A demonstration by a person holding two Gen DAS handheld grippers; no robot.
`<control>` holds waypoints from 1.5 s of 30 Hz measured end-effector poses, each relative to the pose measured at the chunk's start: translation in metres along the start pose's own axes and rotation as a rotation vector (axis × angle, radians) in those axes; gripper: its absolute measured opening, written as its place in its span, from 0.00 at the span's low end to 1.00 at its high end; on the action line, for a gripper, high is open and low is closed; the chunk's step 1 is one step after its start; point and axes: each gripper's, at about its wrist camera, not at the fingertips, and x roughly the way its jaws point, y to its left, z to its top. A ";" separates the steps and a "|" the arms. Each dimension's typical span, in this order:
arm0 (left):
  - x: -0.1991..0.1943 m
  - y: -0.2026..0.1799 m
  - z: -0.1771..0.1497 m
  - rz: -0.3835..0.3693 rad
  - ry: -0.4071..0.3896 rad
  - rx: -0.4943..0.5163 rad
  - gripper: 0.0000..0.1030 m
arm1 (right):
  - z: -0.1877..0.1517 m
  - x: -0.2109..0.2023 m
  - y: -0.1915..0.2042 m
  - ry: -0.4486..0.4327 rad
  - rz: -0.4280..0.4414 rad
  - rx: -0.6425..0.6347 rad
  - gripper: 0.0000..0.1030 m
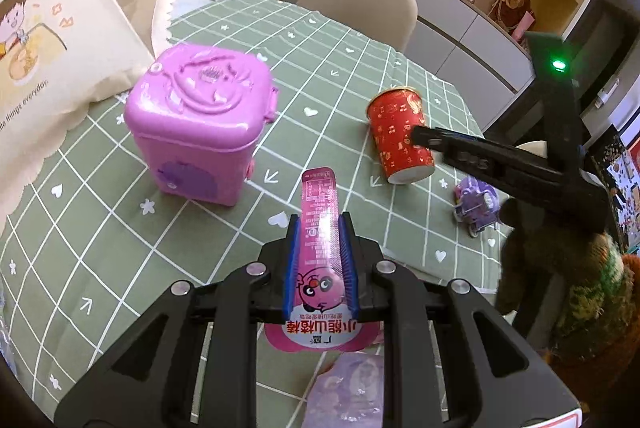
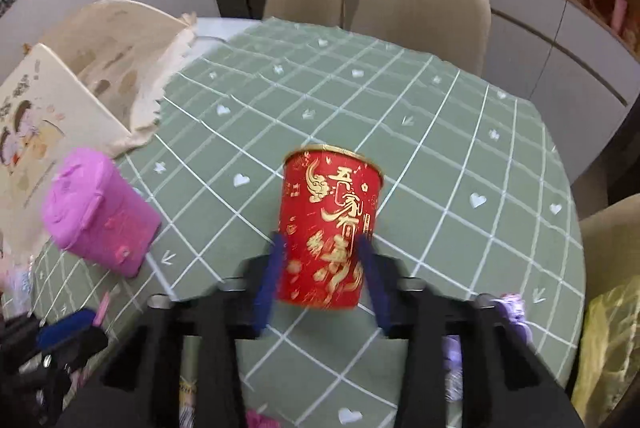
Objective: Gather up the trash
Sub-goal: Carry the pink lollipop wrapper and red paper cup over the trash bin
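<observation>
My left gripper [image 1: 319,222] is shut on a pink snack wrapper [image 1: 318,212] and holds it above the green checked tablecloth [image 1: 340,40]. A pink toy trash bin [image 1: 198,120] with its lid shut stands just left of it; it also shows in the right wrist view [image 2: 100,212]. My right gripper [image 2: 322,242] is shut on a red paper cup [image 2: 330,224] with gold print and holds it lifted off the table. In the left wrist view the cup [image 1: 400,136] is at the right with the right gripper's finger [image 1: 424,134] against it.
A cream cloth bag [image 1: 52,48] stands at the table's left. A small purple toy [image 1: 476,204] lies near the right edge. A purple packet [image 1: 352,392] lies under my left gripper. Beige chairs [image 2: 420,8] stand behind the table.
</observation>
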 end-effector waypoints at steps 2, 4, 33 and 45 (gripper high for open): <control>-0.005 -0.007 0.001 0.005 -0.013 0.010 0.18 | 0.001 -0.009 -0.007 0.006 0.026 0.008 0.08; -0.012 -0.014 0.003 0.010 -0.029 0.016 0.18 | -0.001 -0.012 -0.013 0.014 0.061 0.010 0.08; 0.006 -0.024 0.014 -0.007 -0.022 -0.002 0.18 | 0.015 -0.032 -0.083 -0.116 -0.046 0.134 0.49; -0.038 -0.155 0.028 -0.067 -0.138 0.150 0.18 | -0.018 -0.154 -0.148 -0.211 0.012 0.093 0.49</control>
